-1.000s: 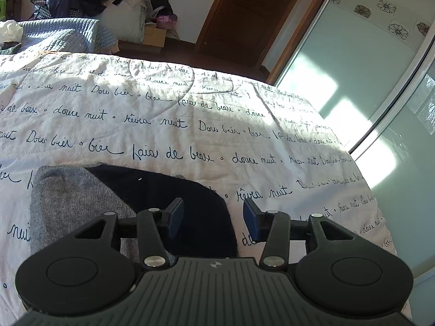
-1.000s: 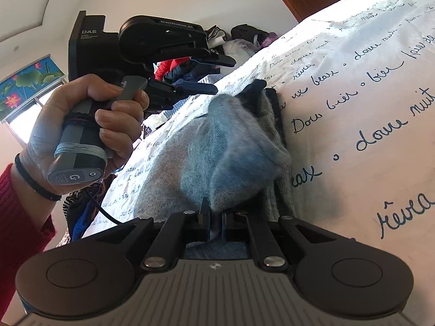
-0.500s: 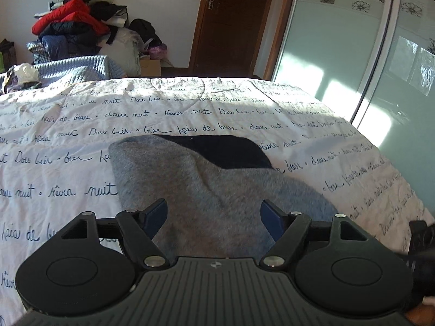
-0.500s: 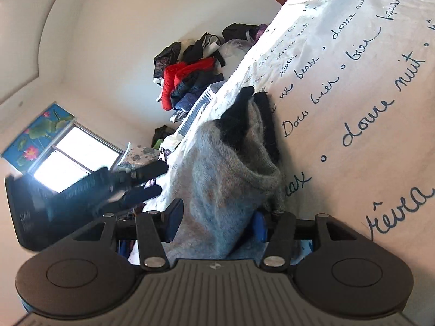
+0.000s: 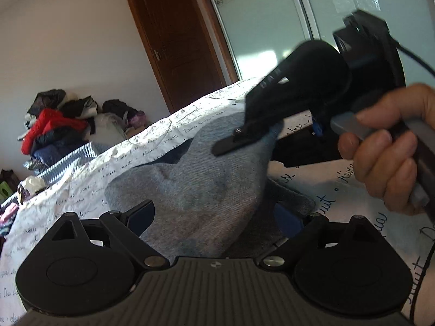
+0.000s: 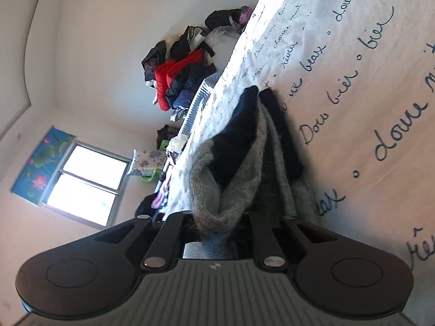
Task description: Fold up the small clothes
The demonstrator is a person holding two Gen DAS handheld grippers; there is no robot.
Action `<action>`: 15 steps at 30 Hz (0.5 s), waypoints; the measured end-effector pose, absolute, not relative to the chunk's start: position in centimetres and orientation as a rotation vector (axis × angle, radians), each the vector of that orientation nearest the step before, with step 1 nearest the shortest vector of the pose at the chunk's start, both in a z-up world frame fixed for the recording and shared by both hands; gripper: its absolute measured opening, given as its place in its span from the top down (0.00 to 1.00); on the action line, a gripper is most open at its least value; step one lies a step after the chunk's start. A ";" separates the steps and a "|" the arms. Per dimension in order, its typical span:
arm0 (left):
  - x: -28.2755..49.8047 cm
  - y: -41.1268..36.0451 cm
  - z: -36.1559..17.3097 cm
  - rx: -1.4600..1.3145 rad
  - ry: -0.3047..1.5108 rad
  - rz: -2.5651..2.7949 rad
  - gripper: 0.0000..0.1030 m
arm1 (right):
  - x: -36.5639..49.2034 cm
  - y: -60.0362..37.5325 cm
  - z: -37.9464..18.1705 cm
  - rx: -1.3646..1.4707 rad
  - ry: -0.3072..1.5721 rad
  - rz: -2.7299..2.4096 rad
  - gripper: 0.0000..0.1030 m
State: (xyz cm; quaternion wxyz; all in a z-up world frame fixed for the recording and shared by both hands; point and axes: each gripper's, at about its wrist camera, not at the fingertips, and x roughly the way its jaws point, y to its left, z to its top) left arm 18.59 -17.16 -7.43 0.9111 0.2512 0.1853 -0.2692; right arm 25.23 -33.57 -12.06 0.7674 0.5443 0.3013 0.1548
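We work on the bed, its white cover printed with blue script, which gives us a broad flat place for folding. On it lies the sock, grey with a dark toe and heel, partly lifted off the cover. Our right gripper is clenched on the sock's near end, which bunches between its jaws, and holds that end up so the cloth hangs in a loose fold we can lay over. Our left gripper has just been opening and stands wide, the sock between its fingers but not pinched; we judge it is placed there to take a second hold. Our hand wraps the right gripper's handle.
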 end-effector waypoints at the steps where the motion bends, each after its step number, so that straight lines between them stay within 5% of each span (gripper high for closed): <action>1: 18.6 -17.6 -7.7 0.538 0.364 -0.536 0.10 | 25.5 -33.3 -11.5 1.193 0.645 0.348 0.91; 15: 21.3 -9.7 -8.8 0.436 0.388 -0.173 0.10 | 23.9 -32.8 -12.8 1.153 0.649 0.318 0.92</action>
